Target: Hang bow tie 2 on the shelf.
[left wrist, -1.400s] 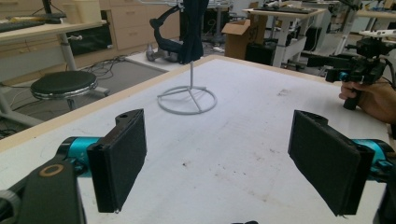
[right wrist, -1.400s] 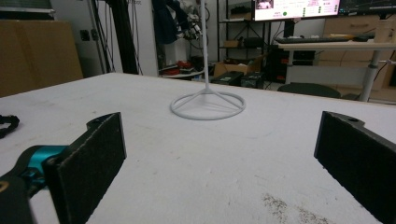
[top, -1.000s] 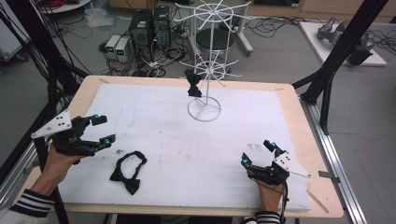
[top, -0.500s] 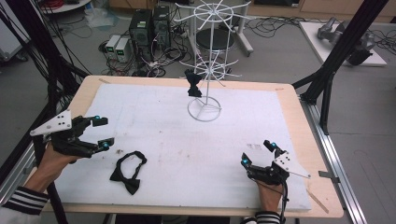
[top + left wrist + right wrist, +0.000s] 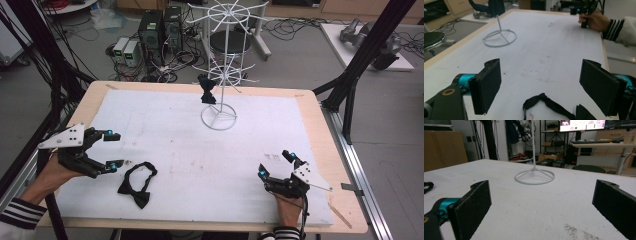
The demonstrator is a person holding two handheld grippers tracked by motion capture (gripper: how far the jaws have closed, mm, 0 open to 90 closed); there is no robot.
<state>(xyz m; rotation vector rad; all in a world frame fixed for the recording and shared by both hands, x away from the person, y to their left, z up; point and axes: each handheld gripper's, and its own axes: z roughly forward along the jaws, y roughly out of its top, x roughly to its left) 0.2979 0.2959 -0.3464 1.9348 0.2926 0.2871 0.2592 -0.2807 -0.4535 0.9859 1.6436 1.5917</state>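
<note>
A black bow tie (image 5: 137, 182) lies flat on the white mat (image 5: 260, 130) near the front left. My left gripper (image 5: 114, 150) hovers just left of it, open and empty. In the left gripper view the bow tie (image 5: 549, 103) lies low between the wide-apart jaws of the left gripper (image 5: 544, 87). A second black bow tie (image 5: 206, 89) hangs on the white wire rack (image 5: 219, 116) at the back centre. My right gripper (image 5: 275, 164) rests open at the front right, and the right gripper view has the right gripper (image 5: 541, 205) facing the rack base (image 5: 534, 177).
The mat covers a wooden table (image 5: 320, 130). Black frame posts (image 5: 360, 65) stand at the right and left corners. Computers and cables (image 5: 150, 40) sit on the floor beyond the far edge. The rack's ring base (image 5: 499, 38) stands far ahead of the left jaws.
My left gripper has shifted slightly toward the near edge and the lying bow tie. The right gripper has not moved.
</note>
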